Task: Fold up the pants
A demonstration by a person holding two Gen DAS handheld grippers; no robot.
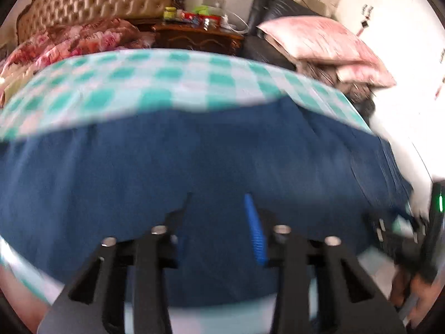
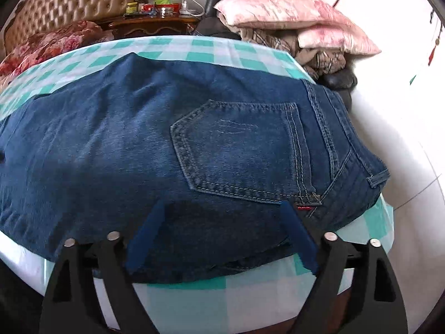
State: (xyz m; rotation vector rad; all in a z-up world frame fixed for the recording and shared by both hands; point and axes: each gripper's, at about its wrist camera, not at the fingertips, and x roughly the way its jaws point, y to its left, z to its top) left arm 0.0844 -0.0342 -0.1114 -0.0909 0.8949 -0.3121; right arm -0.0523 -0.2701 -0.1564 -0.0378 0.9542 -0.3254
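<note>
Dark blue jeans (image 2: 167,144) lie flat on a table covered with a green and white checked cloth (image 2: 194,50), back pocket (image 2: 239,150) up and waistband at the right. My right gripper (image 2: 222,206) is open, its blue fingers (image 2: 144,239) spread over the jeans' near edge, just left of the pocket corner. In the blurred left wrist view the jeans (image 1: 194,167) fill the middle. My left gripper (image 1: 219,197) is open over the denim near the front edge. The right gripper's body (image 1: 411,233) shows at the far right of that view.
Behind the table stand a tufted headboard (image 2: 75,2), a floral blanket (image 2: 52,44), a wooden nightstand (image 2: 155,26) with small items, and pink pillows (image 2: 281,14) on a dark chair. White floor (image 2: 403,111) lies to the right.
</note>
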